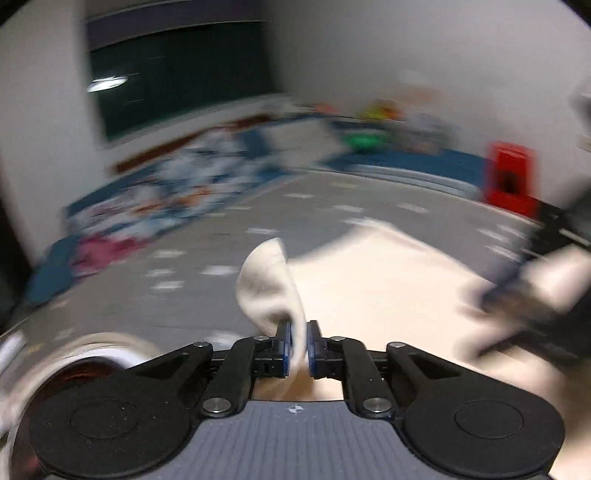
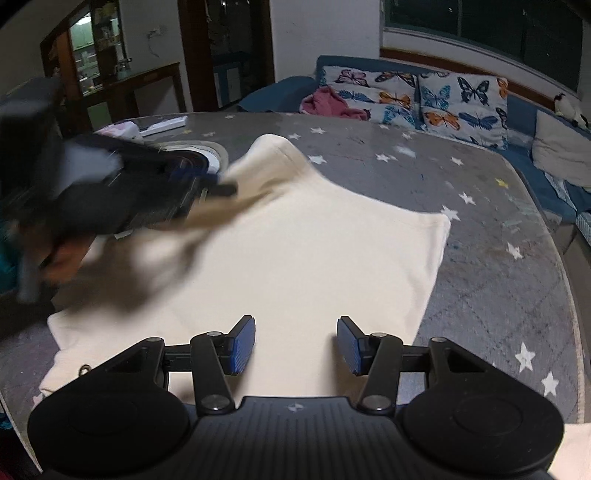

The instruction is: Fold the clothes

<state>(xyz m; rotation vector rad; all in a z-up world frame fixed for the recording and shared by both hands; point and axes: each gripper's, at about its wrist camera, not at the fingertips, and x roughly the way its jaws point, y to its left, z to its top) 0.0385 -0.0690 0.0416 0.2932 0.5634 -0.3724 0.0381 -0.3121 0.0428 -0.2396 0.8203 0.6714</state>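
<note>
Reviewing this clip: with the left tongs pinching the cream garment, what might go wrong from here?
1. The left tongs pinch only a thin edge of the cream garment, so the cloth may slip out.
2. The right tongs hang open over the garment, pinning nothing, so the whole piece may drag across the star-print table instead of folding.

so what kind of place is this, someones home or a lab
Most likely a home living room: a blue sofa with butterfly-print cushions runs along the wall under a window, and the cream garment lies on a table with a star-print cover.
</note>
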